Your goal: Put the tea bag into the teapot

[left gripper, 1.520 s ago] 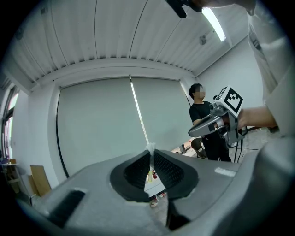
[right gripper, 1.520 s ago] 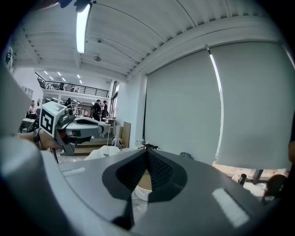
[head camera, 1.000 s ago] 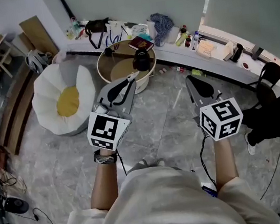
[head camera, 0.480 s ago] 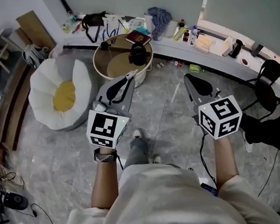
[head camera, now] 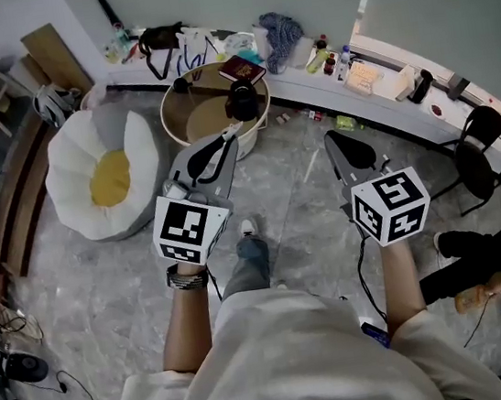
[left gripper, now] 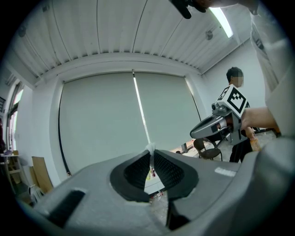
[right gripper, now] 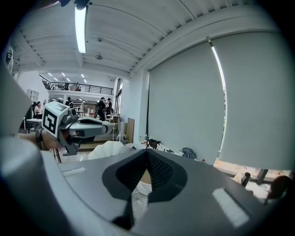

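left gripper (head camera: pixel 234 132) is centre-left in the head view, tips pointing to the top of the frame. its jaws are pressed together on a small white tea bag (left gripper: pixel 150 148). only a thin white bit pokes up between the tips; the rest can't be made out. right gripper (head camera: pixel 330 137) is centre-right and well apart from the left one. in its own view (right gripper: pixel 146 152) the jaws meet at the tips with nothing between them.

a dark rounded teapot (head camera: pixel 242 101) stands on a round tan low table with a pale rim (head camera: pixel 207 117) at upper centre of the head view. it sits toward the table's right side and is apart from the tea bag, which is up in the left gripper and not in the pot. a dark red book (head camera: pixel 242 68) lies at the table's far edge, just above the teapot in the picture.

a white flower-shaped floor cushion with a yellow centre (head camera: pixel 105 182) is on the grey marble-look floor (head camera: pixel 296 197), left of the table. a long white wall ledge (head camera: pixel 385 106) with bags, bottles and clutter runs across the upper frame. a black round-backed chair (head camera: pixel 480 153) is at the right edge. a seated person's black-clad legs (head camera: pixel 480 255) show at lower right.
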`<action>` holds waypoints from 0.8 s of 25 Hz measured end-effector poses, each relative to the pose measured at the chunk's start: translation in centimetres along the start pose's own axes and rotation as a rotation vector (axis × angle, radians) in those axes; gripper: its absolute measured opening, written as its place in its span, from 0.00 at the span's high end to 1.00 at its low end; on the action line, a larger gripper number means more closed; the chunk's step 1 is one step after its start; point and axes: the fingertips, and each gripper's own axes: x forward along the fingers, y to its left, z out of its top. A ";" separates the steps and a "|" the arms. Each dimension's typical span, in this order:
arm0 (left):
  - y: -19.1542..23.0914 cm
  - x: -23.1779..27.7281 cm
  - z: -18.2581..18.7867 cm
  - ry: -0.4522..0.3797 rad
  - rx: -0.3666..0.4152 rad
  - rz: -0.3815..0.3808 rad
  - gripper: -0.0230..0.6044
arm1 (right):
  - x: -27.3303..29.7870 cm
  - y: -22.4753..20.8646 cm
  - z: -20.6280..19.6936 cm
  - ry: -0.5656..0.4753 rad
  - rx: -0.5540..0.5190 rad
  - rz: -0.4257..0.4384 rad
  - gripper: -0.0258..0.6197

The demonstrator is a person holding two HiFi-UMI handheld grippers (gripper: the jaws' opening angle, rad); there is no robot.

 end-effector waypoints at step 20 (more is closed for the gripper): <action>8.7 10.7 -4.7 0.045 -0.044 -0.027 0.91 | 13.7 -6.0 -0.7 0.085 0.028 0.025 0.95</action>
